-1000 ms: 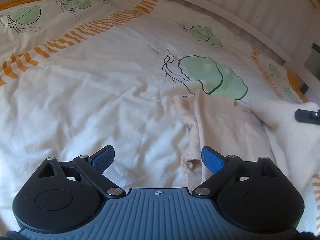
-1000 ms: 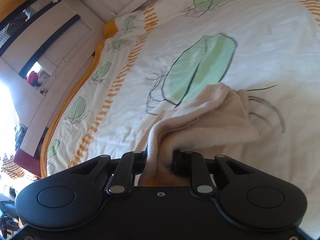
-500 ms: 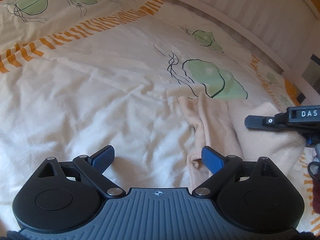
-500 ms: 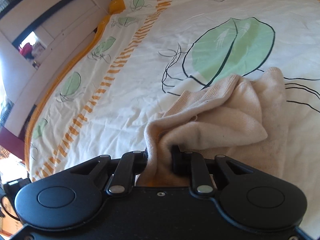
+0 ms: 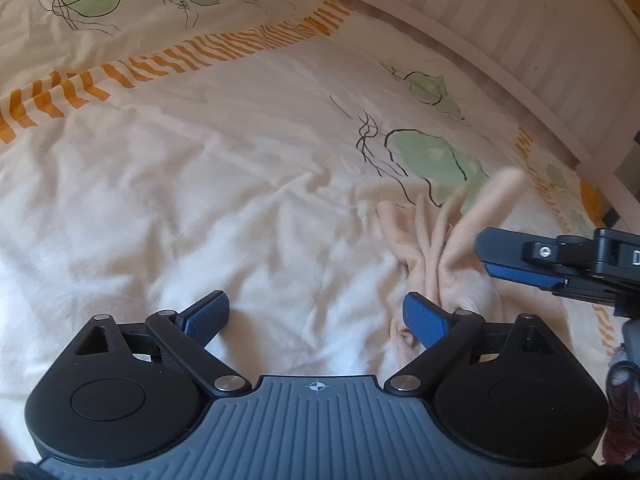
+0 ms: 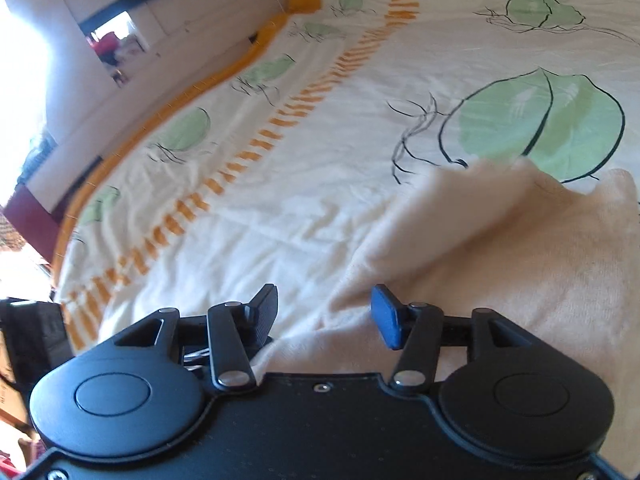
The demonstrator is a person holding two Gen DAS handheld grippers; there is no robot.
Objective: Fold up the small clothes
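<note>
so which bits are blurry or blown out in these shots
Left wrist view: the raised flap of the peach garment is motion-smeared, while the left gripper is sharp. Right wrist view: the garment's near fold is soft, the duvet is slightly smeared, and the far left edge is blown out white.

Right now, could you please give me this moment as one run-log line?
step: fold | left gripper: open, empty | right gripper: open, over garment | garment: blurred flap raised, on bedspread

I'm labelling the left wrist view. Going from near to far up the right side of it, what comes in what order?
Left gripper with jaws open → crumpled cream garment → green leaf print on the duvet → striped headboard.
</note>
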